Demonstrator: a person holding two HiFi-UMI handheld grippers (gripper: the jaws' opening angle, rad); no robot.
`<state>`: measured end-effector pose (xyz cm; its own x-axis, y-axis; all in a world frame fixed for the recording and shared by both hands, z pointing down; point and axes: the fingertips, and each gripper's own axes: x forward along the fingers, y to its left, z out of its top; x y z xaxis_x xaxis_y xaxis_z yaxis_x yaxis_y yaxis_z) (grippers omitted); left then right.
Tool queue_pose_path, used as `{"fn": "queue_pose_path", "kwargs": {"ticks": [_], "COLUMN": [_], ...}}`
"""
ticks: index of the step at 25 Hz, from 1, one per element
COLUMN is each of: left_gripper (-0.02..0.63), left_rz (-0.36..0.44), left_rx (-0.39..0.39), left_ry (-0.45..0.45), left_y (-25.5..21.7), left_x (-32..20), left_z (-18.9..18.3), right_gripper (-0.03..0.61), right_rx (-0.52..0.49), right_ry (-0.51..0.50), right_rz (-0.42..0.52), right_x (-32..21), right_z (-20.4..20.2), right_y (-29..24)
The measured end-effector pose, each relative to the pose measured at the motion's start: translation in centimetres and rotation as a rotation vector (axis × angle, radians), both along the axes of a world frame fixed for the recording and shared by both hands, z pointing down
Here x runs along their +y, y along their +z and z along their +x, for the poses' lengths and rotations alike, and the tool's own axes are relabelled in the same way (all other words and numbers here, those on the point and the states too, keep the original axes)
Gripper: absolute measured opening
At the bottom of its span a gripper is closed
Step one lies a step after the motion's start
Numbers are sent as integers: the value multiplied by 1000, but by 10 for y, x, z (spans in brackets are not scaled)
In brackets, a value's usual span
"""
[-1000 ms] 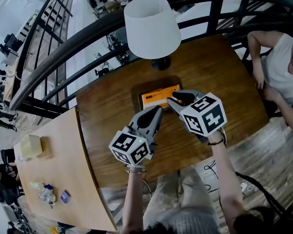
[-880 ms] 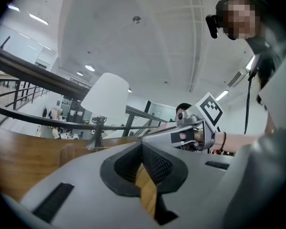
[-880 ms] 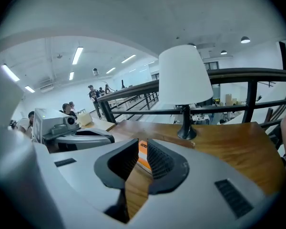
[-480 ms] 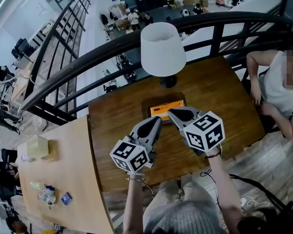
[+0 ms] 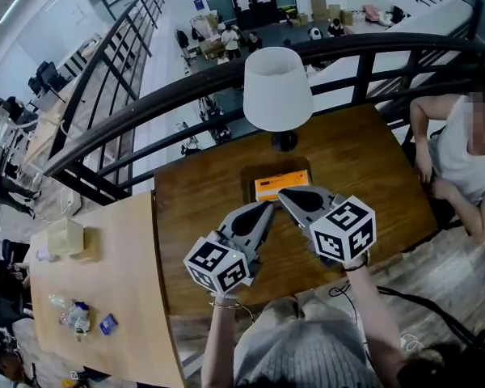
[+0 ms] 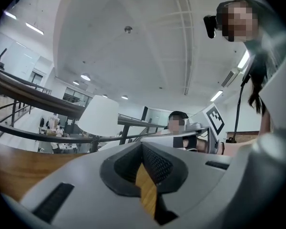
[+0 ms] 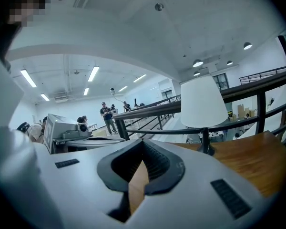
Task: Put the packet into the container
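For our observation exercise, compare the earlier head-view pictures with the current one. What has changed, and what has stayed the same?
The right gripper closed its fingers on nothing, just by the orange packet. The packet still lies in the container on the table; the left gripper stays shut beside it.

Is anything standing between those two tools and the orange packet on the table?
Nothing visible. The orange packet lies in the dark container, right ahead of the left tool and the right tool, both shut and empty. The lamp stands behind it.

Left tool [image 5: 268, 207] and right tool [image 5: 281, 192] make two; one lamp [image 5: 278, 89], one packet [image 5: 288, 181], one container [image 5: 248, 181].
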<state>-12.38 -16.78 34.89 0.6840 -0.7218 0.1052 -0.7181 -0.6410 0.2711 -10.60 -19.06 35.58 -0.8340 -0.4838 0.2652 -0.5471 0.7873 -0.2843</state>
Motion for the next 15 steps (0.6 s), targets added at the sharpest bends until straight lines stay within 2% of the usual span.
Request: {"fn": "queue_pose_path", "kwargs": {"ticks": [4, 15], "left_gripper": [5, 6], "left_rz": [8, 47], "left_rx": [-32, -26], "left_ry": [11, -1], "left_y": [2, -12], "left_x": [8, 5], "left_z": [3, 4], "right_gripper": [11, 11], "right_rx": [-21, -57], "right_ry": [-5, -9], "right_rz": [14, 41], "right_x": [6, 9], "right_z": [0, 5], "right_y": [-4, -16]}}
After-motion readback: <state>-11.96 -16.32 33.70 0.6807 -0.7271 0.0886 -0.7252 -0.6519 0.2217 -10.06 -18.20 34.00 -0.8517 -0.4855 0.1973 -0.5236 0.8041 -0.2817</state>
